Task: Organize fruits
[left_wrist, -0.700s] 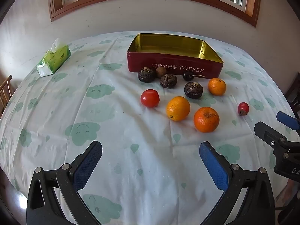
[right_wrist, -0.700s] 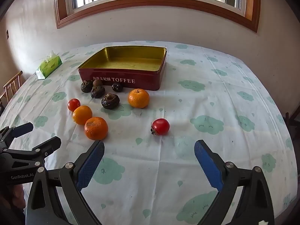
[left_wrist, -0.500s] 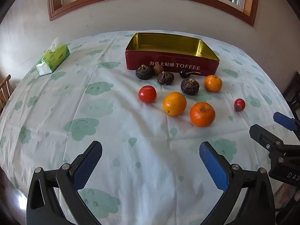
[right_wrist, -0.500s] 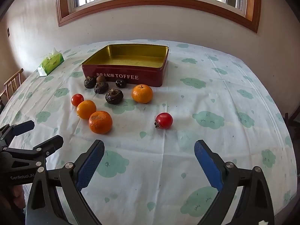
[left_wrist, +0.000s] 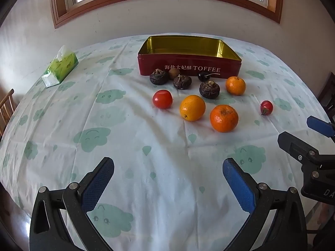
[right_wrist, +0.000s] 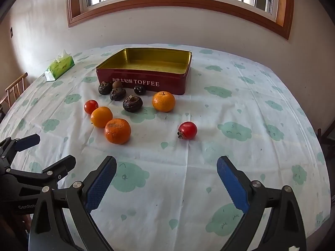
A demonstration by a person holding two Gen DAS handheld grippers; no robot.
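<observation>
Both the left gripper point(left_wrist: 167, 179) and right gripper point(right_wrist: 166, 177) hung spread and empty. 10 fruits lay before the empty toffee tin point(left_wrist: 189, 68); the large orange point(left_wrist: 224, 118) lay farthest from it, best approached squarely.

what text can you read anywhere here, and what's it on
"海盐太妃酥 TOFFEE": front wall of the red tin.
"GenRob", cut off: left gripper body.
"DA", cut off: right gripper body.
Print on the tissue pack: too blurred.
Marks on the nearest orange: unreadable.
</observation>
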